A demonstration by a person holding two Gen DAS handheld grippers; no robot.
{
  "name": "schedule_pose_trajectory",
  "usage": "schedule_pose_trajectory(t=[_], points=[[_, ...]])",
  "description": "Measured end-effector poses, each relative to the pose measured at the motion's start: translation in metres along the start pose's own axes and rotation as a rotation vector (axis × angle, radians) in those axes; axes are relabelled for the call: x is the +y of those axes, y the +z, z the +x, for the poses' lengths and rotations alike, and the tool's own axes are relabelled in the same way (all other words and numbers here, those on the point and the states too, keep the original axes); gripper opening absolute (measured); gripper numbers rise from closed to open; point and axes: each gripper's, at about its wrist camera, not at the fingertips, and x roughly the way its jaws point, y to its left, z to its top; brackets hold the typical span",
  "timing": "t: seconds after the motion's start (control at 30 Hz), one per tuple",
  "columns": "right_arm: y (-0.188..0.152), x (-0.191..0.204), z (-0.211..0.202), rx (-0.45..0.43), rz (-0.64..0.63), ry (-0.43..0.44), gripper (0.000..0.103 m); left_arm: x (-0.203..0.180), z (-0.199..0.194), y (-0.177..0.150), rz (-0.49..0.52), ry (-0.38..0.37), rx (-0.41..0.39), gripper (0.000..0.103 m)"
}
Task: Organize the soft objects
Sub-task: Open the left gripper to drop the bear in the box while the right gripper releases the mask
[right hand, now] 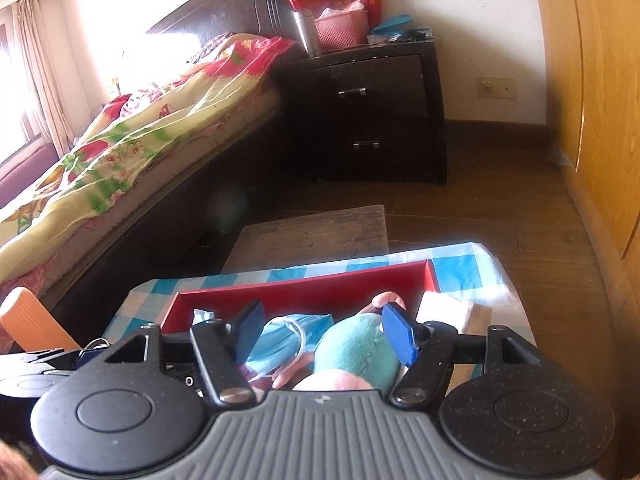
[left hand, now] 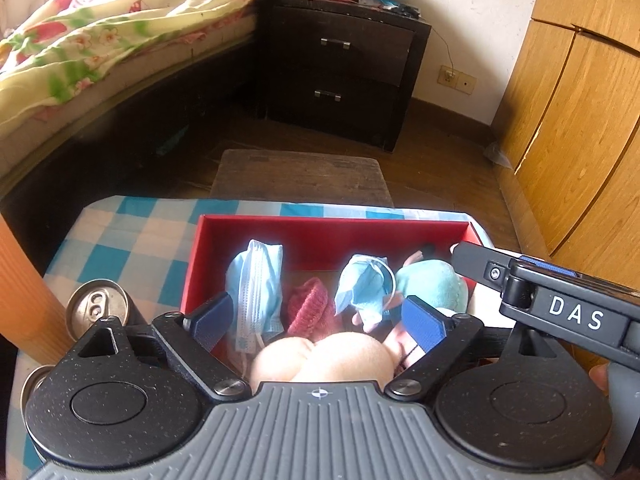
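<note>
Soft items already gathered in red box [left hand: 200, 264]: two blue face masks [left hand: 256, 280], crimson knit piece [left hand: 310, 308], teal plush toy [right hand: 356, 350], peach plush [left hand: 324, 360]. Left gripper [left hand: 316, 320] spread wide above them, holding nothing. Right gripper [right hand: 324, 334] part-open around teal plush, pads seemingly clear. Likely releases. Drink can [left hand: 98, 308] sits outside on checked cloth [left hand: 132, 236].
</note>
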Motion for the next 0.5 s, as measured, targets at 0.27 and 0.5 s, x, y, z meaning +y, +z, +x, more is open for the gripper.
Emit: schedule_pose_trajectory(t=[0.27, 0.5], points=[[-0.006, 0.0, -0.015, -0.008, 0.011, 0.005, 0.044, -0.001, -0.011, -0.005, 0.018, -0.007, -0.012, 0.089], [-0.016, -0.007, -0.027, 0.004, 0.035, -0.001, 0.047, -0.004, -0.018, -0.015, 0.057, 0.015, -0.022, 0.089]])
